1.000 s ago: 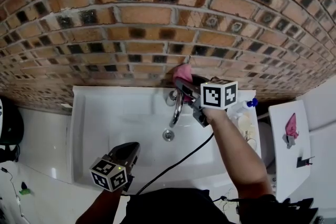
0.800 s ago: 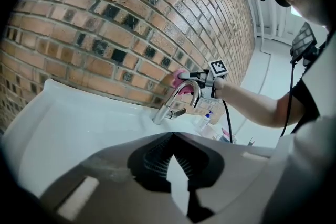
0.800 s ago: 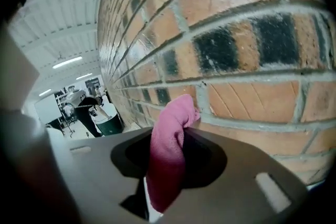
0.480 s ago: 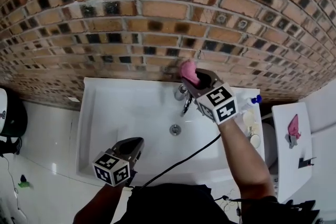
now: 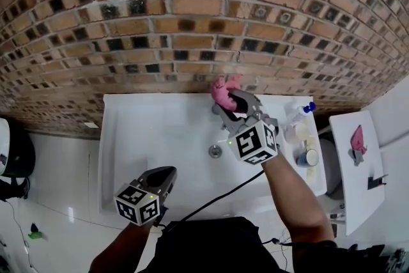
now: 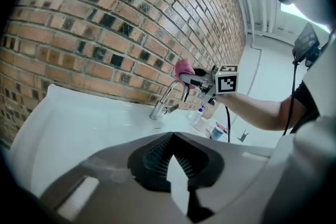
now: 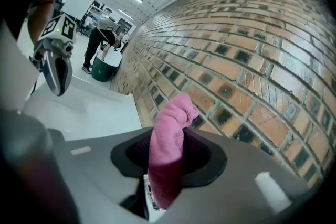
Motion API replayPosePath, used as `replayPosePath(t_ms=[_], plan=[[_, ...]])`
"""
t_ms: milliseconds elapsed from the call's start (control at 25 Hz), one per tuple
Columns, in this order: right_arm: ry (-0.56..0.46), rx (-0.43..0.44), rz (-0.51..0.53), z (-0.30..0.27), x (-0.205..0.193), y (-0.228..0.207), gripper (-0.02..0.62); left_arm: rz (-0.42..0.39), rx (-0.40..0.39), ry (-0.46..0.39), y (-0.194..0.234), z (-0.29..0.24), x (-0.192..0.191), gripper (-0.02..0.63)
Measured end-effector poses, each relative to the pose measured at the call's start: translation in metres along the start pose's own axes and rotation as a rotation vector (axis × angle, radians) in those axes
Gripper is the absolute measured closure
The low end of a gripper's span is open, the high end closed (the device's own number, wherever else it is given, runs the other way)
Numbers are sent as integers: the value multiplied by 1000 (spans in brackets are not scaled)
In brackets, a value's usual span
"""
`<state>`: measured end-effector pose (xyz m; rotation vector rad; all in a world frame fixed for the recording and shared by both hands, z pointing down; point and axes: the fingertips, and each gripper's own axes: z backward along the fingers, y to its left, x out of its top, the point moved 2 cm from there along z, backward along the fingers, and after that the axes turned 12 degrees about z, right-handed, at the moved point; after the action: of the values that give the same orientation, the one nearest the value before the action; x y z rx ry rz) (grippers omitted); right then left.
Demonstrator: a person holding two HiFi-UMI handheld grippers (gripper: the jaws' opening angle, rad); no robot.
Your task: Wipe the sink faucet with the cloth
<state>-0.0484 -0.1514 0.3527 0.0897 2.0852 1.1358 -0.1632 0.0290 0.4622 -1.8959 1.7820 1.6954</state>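
Since one second ago, swung the right tool (image 5: 229,101) round, with its marker cube now over the basin in front of the faucet (image 6: 165,102). Clamped tight on the pink cloth (image 5: 223,90), bunched just above the faucet's arch, close to the brick wall (image 5: 192,22) behind the faucet. Left of and well in front of the faucet, at the sink (image 5: 147,131) front edge: left tool (image 5: 165,176), fully closed, gripping nothing.

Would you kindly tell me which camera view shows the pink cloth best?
The right gripper view: the pink cloth fills the middle, clamped in the right gripper. Head and left gripper views show only a small pink bunch by the faucet.
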Motion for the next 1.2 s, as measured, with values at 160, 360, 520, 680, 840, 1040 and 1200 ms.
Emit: replayPosePath(t_ms=[160, 360, 520, 680, 840, 1040, 1200], plan=[[12, -68, 67, 8, 3, 12, 471, -15, -13, 16, 0, 9, -5, 600], [40, -120, 88, 12, 3, 20, 471, -28, -15, 21, 3, 21, -8, 600], [55, -149, 82, 17, 4, 27, 469, -34, -24, 22, 2, 26, -11, 600], [60, -152, 68, 25, 5, 39, 469, -45, -42, 38, -3, 29, -17, 600], [67, -143, 57, 32, 3, 53, 469, -63, -54, 48, -7, 30, -21, 600], [91, -106, 62, 37, -1, 73, 468, -76, -66, 55, -12, 35, -23, 600], [99, -101, 38, 39, -4, 82, 468, -76, -62, 58, -9, 38, -26, 600]])
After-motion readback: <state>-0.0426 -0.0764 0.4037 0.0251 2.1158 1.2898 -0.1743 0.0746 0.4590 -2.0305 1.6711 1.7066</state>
